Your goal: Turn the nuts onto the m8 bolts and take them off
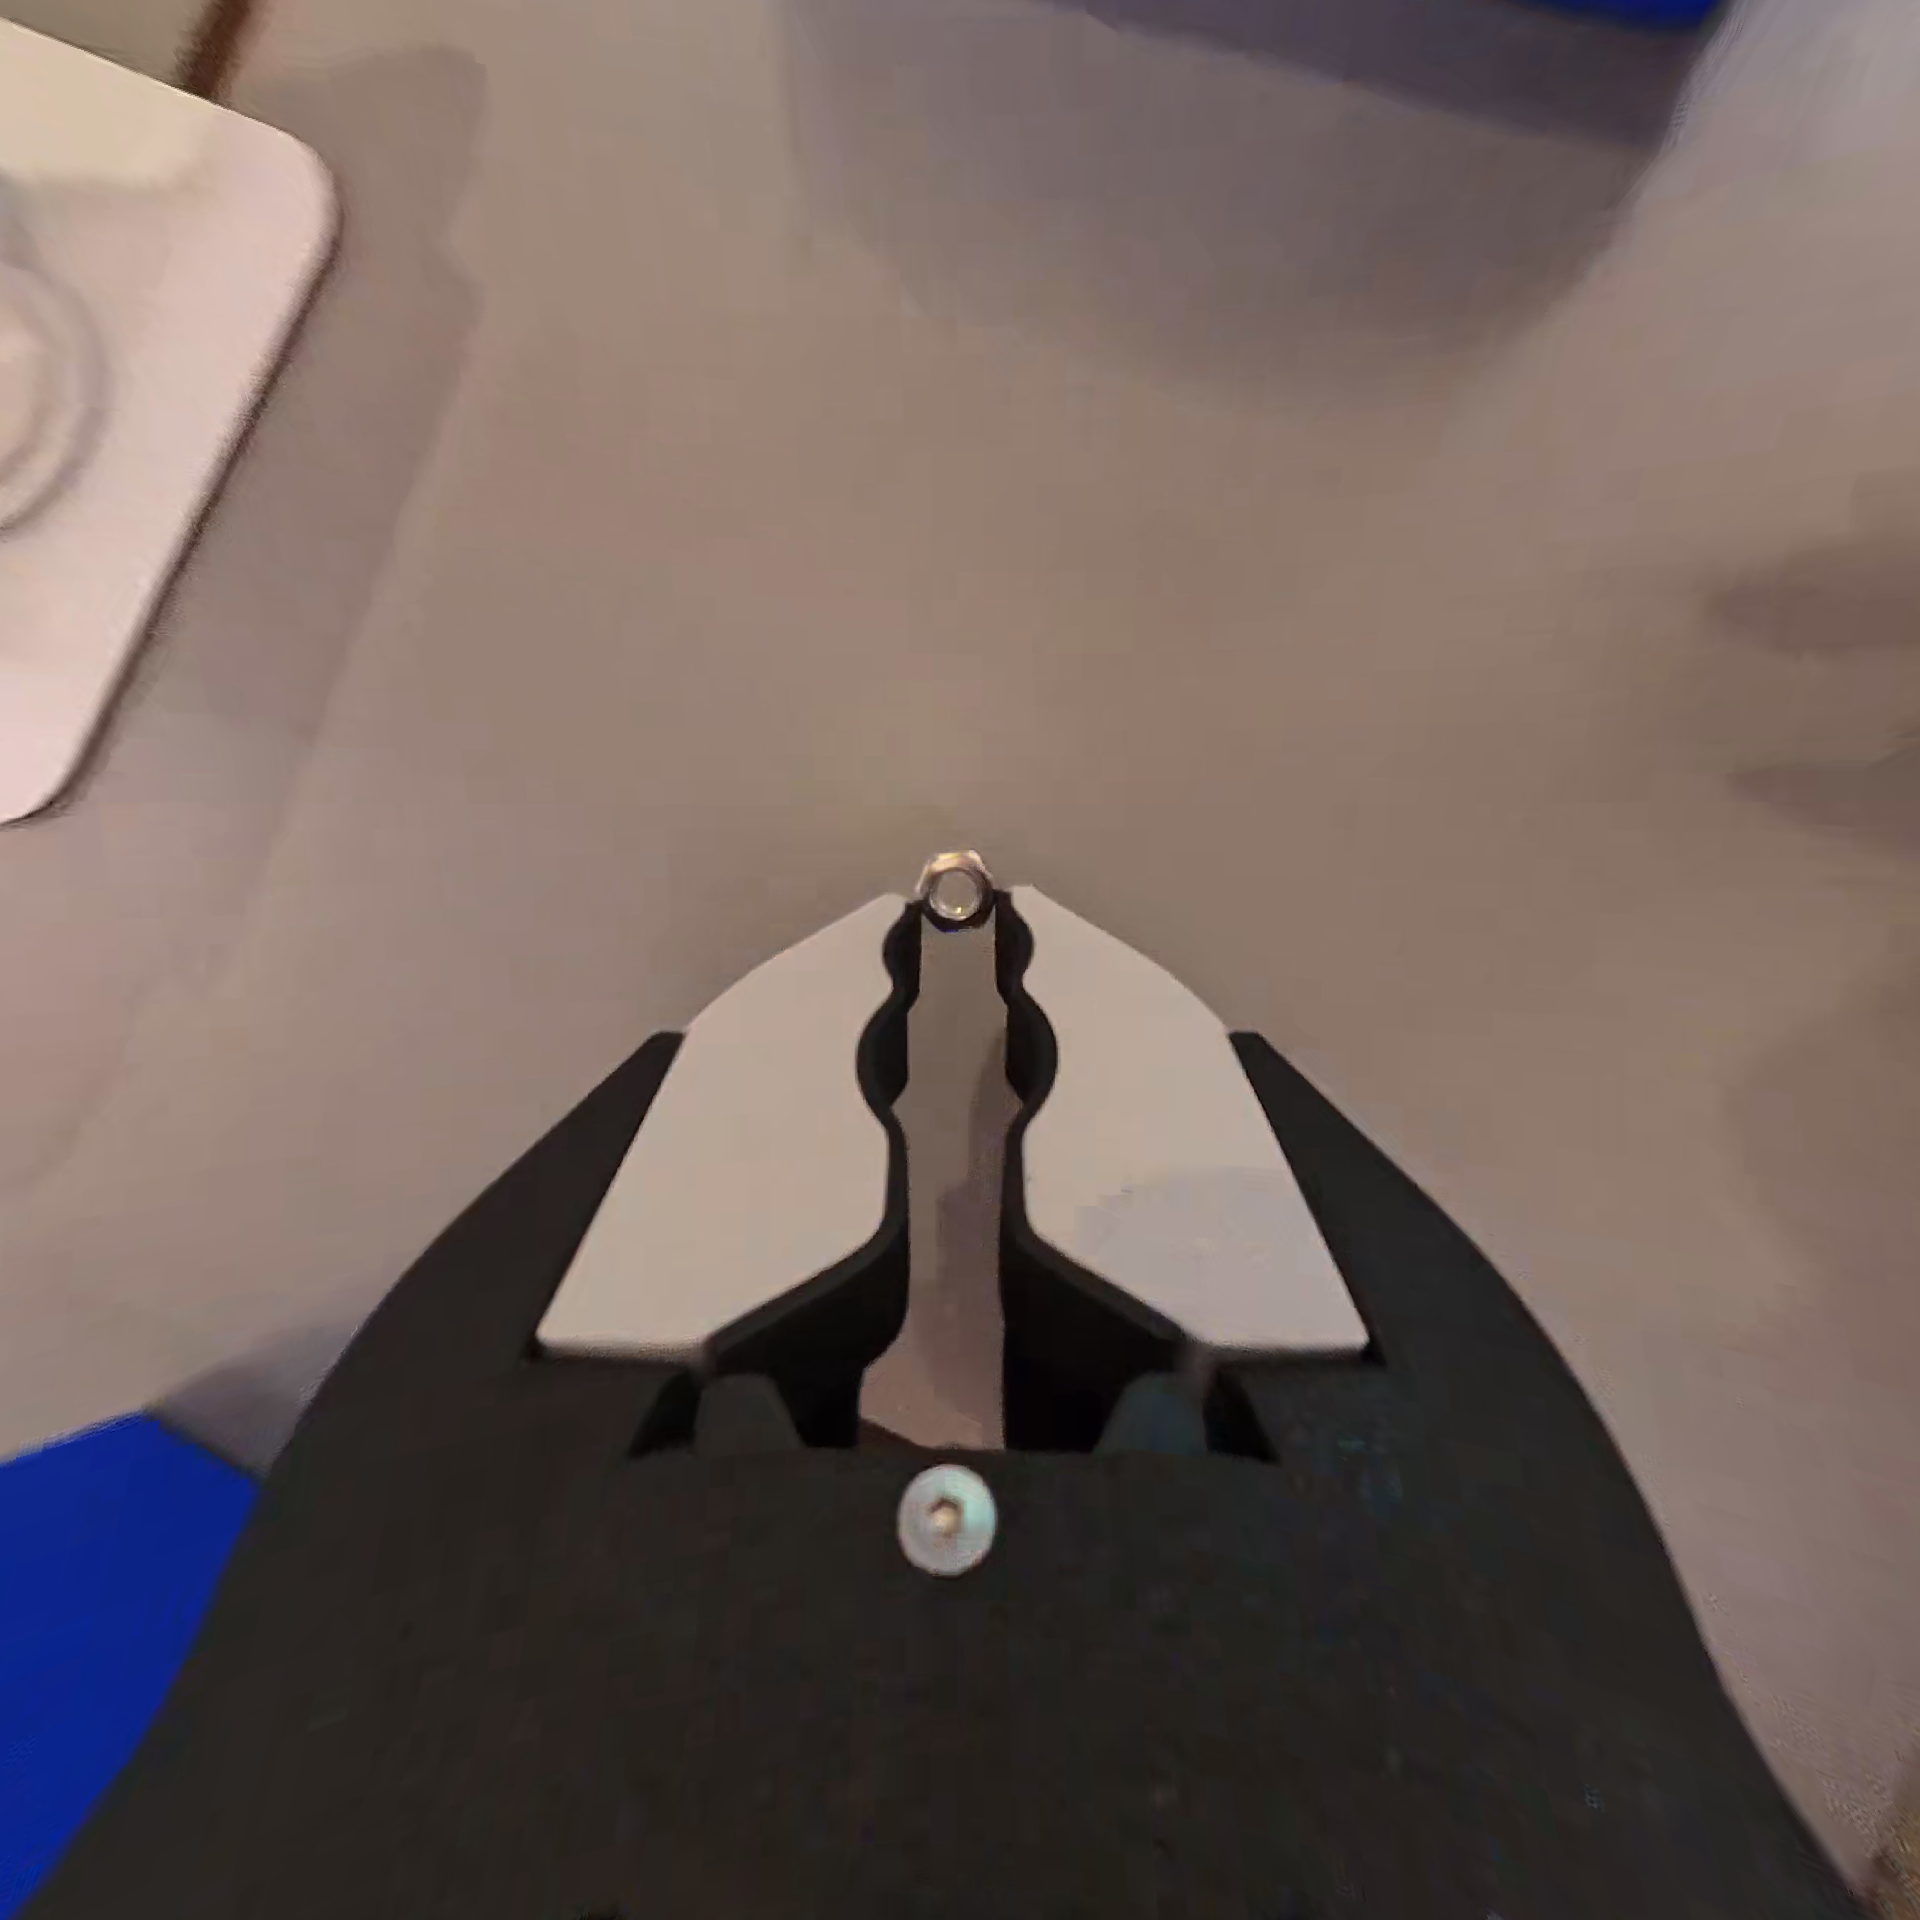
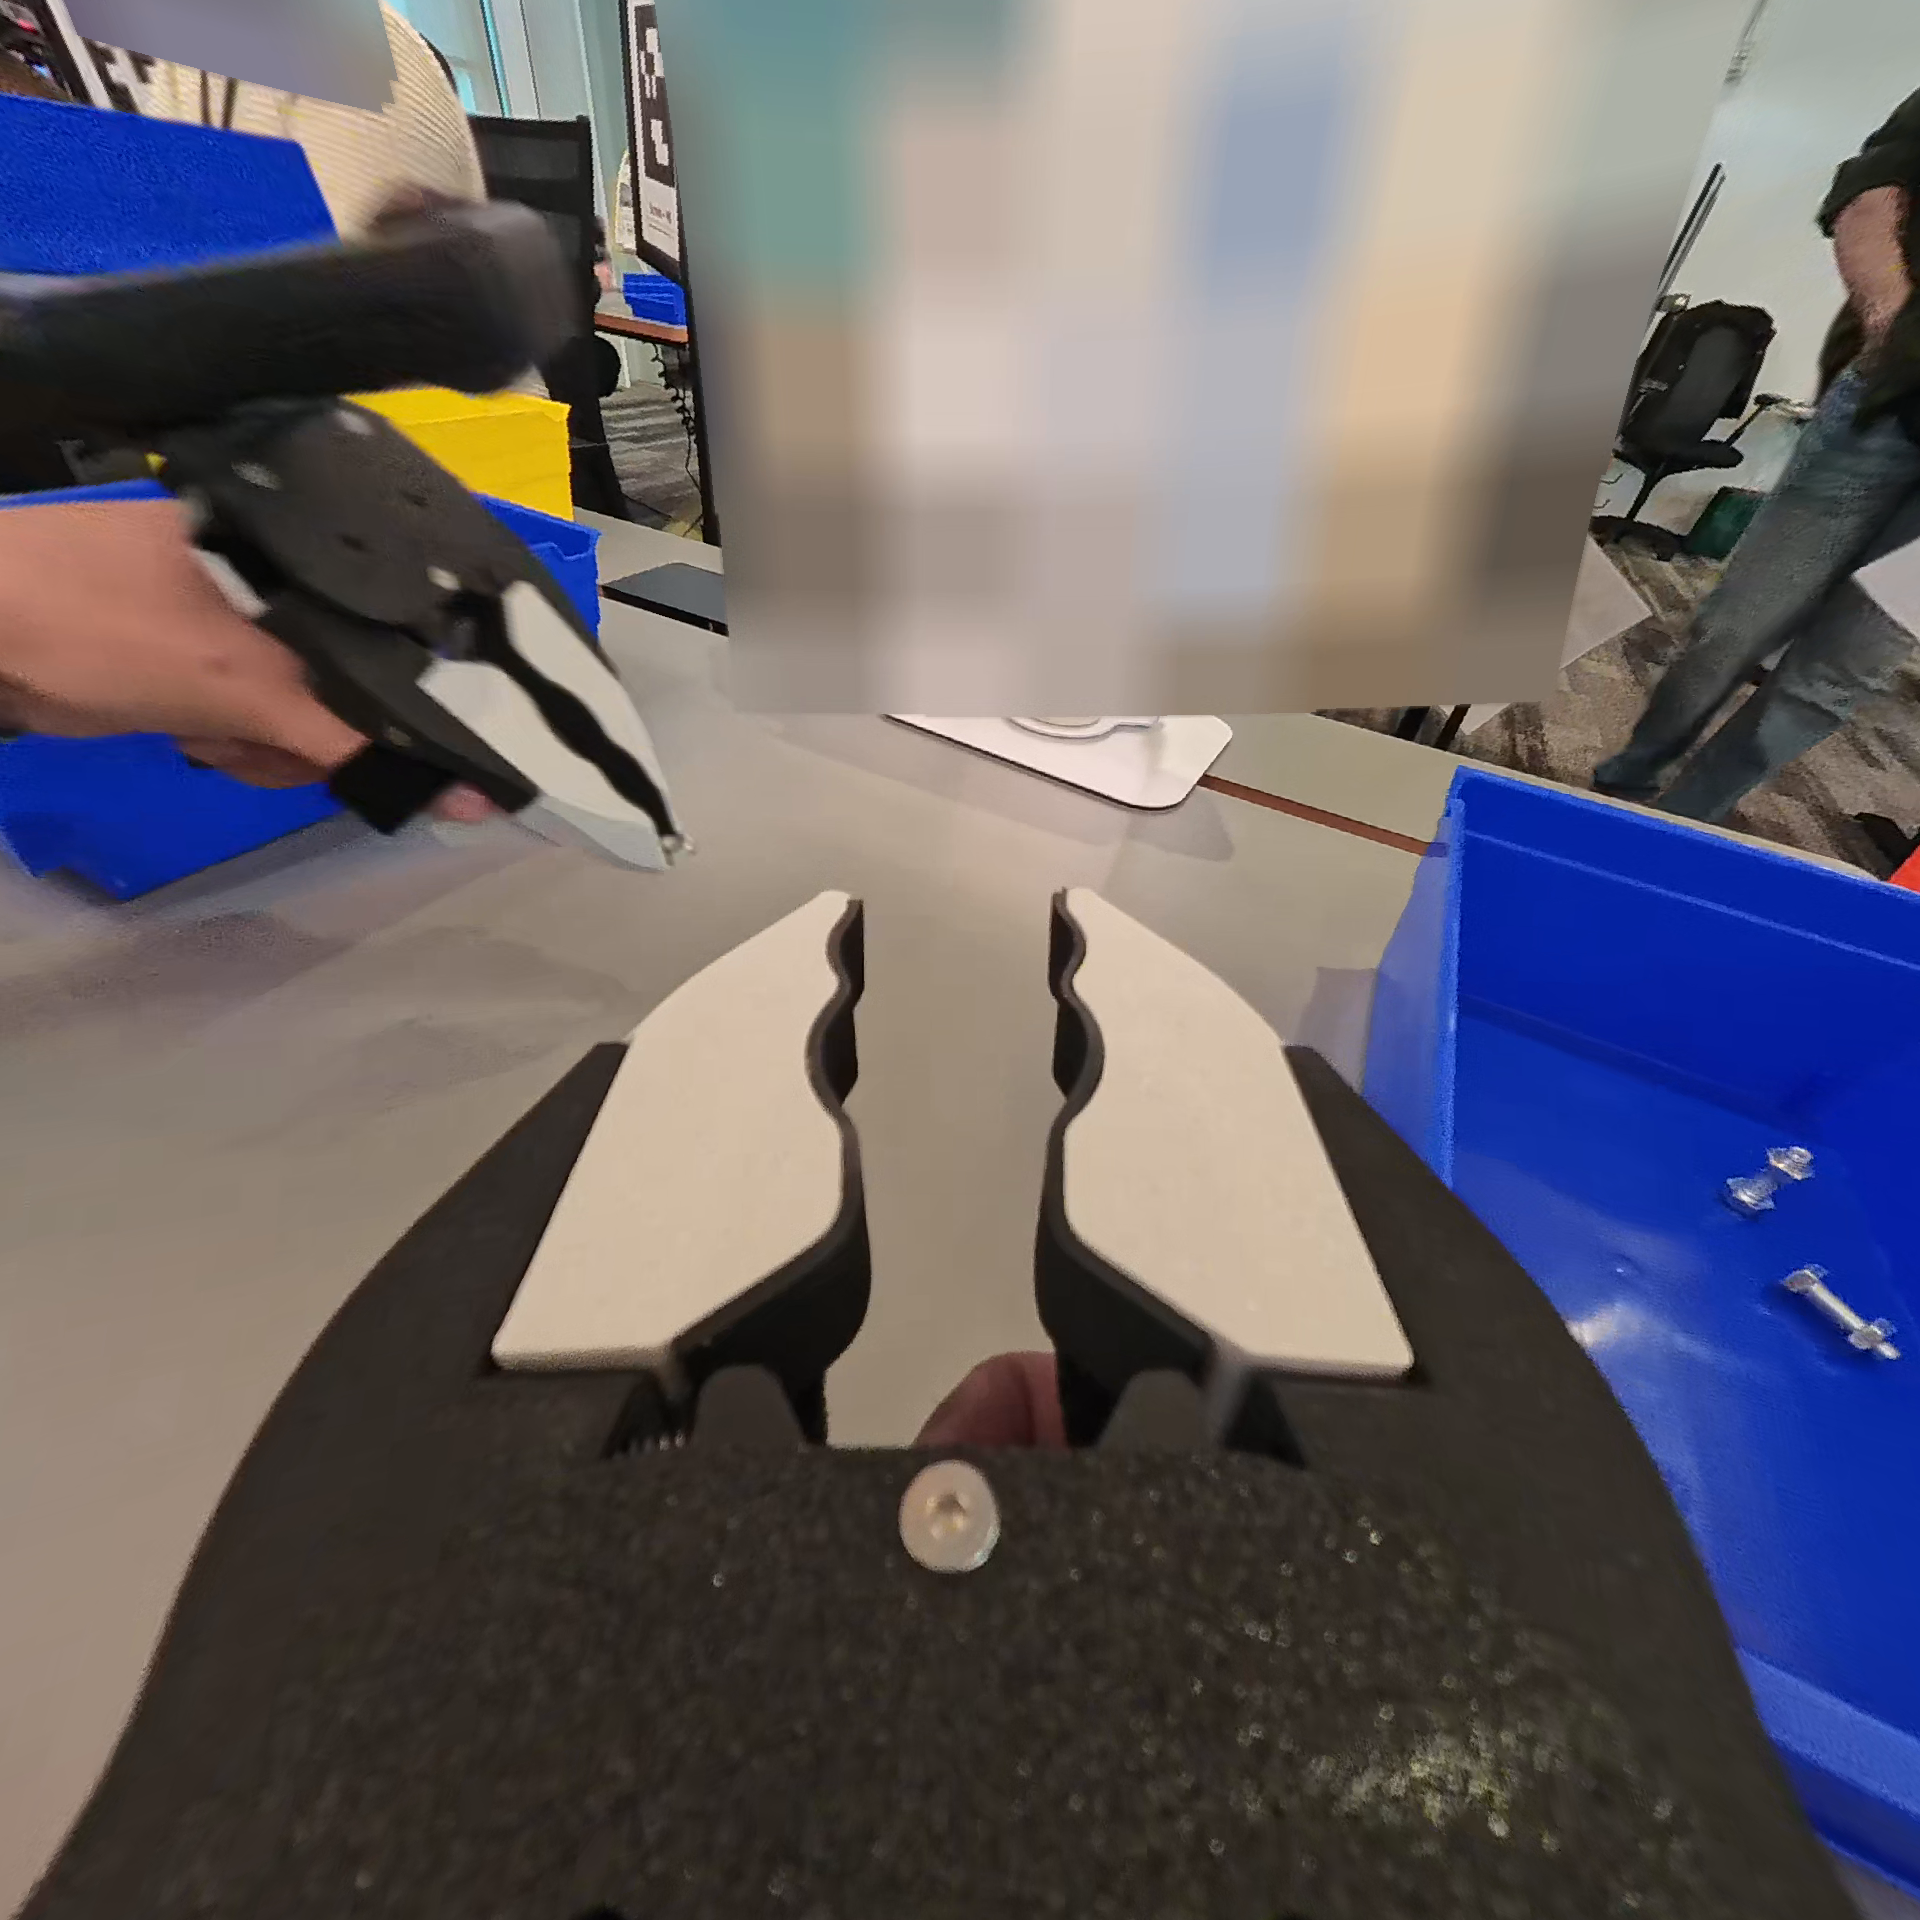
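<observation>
My left gripper [image 1: 957,902] is shut on a small silver nut [image 1: 956,889], pinched at its very fingertips above the grey table [image 1: 1039,520]. It also shows in the right wrist view [image 2: 670,847] at the left, held by a hand, with the nut [image 2: 681,846] at its tip. My right gripper [image 2: 956,914] is open and empty above the table. Two silver bolts with nuts on them, one [image 2: 1769,1178] and another [image 2: 1841,1326], lie in the blue bin [image 2: 1558,935] at the right.
A white flat stand base [image 1: 135,416] lies at the far left; it shows in the right wrist view [image 2: 1143,758] behind the grippers. Blue bins [image 2: 125,810] and a yellow bin [image 2: 488,447] stand at the left. A person [image 2: 1808,520] stands at the far right. Across from one pair of fingers to the other is roughly 20 cm.
</observation>
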Demonstrator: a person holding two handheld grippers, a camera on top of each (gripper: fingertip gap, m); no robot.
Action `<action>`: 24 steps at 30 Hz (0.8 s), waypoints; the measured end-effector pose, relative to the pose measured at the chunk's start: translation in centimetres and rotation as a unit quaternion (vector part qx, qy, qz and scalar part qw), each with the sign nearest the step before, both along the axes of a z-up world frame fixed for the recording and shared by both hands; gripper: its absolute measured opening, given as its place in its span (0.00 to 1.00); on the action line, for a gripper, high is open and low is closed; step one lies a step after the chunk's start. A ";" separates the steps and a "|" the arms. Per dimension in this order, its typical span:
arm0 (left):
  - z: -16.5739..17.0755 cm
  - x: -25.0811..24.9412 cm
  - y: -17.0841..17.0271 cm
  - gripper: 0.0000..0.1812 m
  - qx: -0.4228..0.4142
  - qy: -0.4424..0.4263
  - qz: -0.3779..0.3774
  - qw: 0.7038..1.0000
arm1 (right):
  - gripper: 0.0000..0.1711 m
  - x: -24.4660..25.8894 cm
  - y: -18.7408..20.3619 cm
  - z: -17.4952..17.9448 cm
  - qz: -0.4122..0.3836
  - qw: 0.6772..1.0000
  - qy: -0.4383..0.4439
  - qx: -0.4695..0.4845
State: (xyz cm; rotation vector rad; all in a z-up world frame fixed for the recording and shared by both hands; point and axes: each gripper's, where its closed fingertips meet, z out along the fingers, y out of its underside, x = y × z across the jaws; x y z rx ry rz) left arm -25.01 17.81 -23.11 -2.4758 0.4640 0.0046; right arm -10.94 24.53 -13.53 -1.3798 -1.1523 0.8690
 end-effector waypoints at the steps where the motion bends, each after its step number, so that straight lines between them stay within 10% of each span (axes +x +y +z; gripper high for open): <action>1: -0.8 0.2 0.5 0.07 -0.023 0.005 -0.016 1.000 | 0.20 0.0 0.0 -0.1 0.001 1.000 -0.003 0.000; 24: -6.2 0.6 1.5 0.10 -0.146 0.012 -0.089 0.985 | 0.19 -0.2 0.2 -1.6 0.005 1.000 -0.027 -0.012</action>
